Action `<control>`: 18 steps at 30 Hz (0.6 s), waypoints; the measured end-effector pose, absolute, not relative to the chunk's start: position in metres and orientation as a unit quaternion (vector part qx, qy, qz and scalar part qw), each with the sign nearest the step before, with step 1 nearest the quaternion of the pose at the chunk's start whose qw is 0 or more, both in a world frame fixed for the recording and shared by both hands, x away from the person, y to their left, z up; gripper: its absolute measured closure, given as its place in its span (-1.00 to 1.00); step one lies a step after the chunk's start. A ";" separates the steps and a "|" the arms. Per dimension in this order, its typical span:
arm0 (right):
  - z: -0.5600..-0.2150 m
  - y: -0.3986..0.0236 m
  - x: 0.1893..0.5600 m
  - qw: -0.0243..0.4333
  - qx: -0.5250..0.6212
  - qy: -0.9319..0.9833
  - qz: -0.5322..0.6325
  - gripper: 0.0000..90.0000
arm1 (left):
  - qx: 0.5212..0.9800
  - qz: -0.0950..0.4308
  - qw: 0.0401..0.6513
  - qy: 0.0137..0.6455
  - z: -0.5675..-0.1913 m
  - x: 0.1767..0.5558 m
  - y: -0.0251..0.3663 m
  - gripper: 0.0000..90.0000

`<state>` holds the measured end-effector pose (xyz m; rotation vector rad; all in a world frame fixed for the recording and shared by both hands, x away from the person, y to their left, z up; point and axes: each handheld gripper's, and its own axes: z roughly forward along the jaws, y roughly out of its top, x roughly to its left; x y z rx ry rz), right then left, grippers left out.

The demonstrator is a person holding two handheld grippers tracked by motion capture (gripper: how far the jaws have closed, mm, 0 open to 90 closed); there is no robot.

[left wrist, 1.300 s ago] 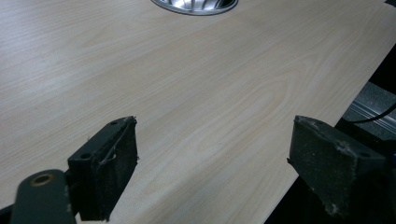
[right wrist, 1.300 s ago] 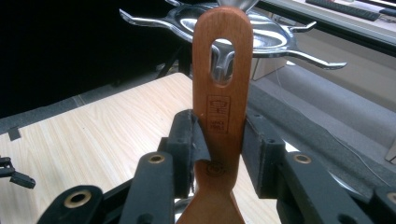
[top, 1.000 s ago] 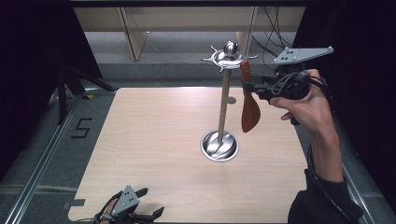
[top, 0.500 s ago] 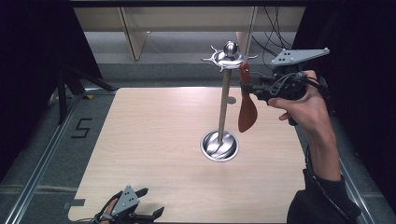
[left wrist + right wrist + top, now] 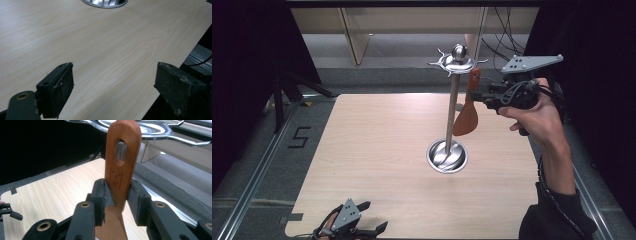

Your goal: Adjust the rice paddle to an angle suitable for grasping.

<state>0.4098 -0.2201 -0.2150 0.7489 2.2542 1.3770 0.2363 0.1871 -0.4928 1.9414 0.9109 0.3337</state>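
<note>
The right gripper (image 5: 480, 95) is clamping its jaws on the handle of a wooden spatula (image 5: 467, 117), which is hanging blade-down beside the hook ring of the steel utensil stand (image 5: 452, 107); a hook is showing through the handle's hole. The stand's round base dish (image 5: 447, 156) is holding nothing but its pole. The left gripper (image 5: 364, 230) is resting at the table's (image 5: 377, 145) near edge, jaws apart

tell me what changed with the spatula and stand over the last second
Very little. The right claw stays shut on the wooden spatula and has eased it slightly left, toward the hooks of the metal utensil stand; in the right gripper view a hook shows through the handle's hole. The left claw stays open over the table near its front edge. The stand has not moved.
</note>
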 end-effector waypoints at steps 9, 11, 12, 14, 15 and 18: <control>-0.217 -0.224 0.405 0.198 0.269 0.801 0.498 0.40 | 0.792 0.135 0.466 0.371 -0.493 0.237 0.187 -0.67; -0.218 -0.226 0.401 0.199 0.272 0.799 0.499 0.33 | 0.792 0.136 0.465 0.371 -0.493 0.237 0.187 -0.67; -0.218 -0.226 0.400 0.197 0.269 0.801 0.497 0.30 | 0.792 0.135 0.466 0.371 -0.493 0.236 0.187 -0.67; -0.219 -0.226 0.401 0.195 0.267 0.801 0.500 0.28 | 0.792 0.137 0.466 0.372 -0.493 0.237 0.187 -0.67; -0.219 -0.227 0.399 0.194 0.271 0.800 0.500 0.26 | 0.793 0.138 0.464 0.371 -0.493 0.237 0.188 -0.67; -0.220 -0.229 0.397 0.201 0.270 0.798 0.499 0.16 | 0.791 0.137 0.466 0.371 -0.493 0.236 0.187 -0.67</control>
